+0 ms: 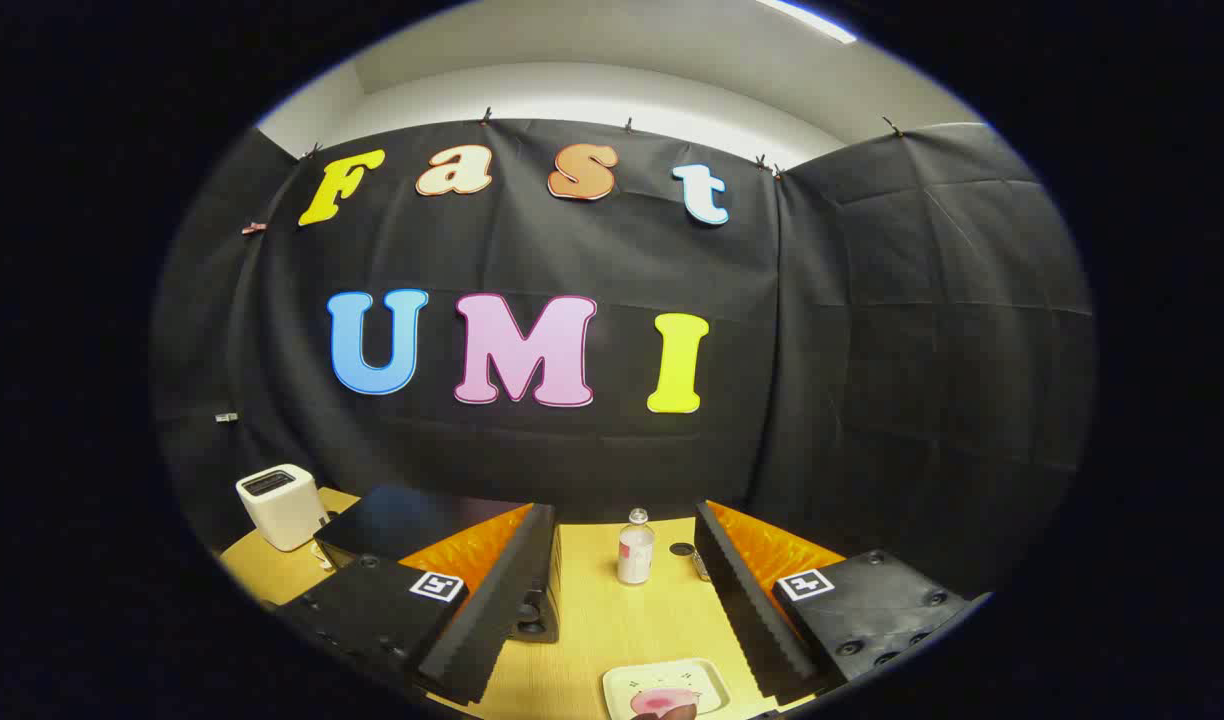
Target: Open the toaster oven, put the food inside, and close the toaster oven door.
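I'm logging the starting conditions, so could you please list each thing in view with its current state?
gripper: open, fingers spread, holding nothing.
toaster oven: partly behind the left finger; door state not discernible.
plate: flat on the table between the fingers, food on it.
food: resting on the plate.
bottle: upright, capped, beyond the fingers.
white toaster: upright.

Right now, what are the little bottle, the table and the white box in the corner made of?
The bottle looks like clear plastic: you can see through it, and it has a pale cap. The table looks like light wood or a wood-look top, smooth and yellowish. The white box seems to be matte plastic with rounded corners. The gripper is open, fingers spread either side of the bottle.
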Demonstrator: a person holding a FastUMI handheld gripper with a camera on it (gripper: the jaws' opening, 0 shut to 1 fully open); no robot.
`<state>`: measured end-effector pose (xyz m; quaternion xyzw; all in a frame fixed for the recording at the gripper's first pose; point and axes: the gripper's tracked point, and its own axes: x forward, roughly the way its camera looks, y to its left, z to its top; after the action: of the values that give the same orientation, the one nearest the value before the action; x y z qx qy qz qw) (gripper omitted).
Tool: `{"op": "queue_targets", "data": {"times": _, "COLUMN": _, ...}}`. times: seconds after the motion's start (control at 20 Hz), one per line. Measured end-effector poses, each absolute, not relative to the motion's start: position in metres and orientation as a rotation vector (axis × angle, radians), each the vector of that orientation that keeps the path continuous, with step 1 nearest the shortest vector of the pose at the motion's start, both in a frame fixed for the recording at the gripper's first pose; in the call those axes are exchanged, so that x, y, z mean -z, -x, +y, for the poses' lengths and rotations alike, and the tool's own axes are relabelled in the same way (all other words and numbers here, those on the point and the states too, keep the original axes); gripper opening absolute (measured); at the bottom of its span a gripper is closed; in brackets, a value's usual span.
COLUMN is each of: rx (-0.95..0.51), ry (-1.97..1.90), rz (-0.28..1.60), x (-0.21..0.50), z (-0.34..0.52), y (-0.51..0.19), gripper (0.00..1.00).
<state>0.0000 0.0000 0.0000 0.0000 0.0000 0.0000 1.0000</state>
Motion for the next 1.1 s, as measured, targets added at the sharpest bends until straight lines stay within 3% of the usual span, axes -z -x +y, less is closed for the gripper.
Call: {"op": "queue_targets", "data": {"times": 1.1, "rx": -0.059, "ry": 0.016, "rz": -0.032, "x": -0.009, "z": 0.031, "y": 0.015, "gripper": 0.97}}
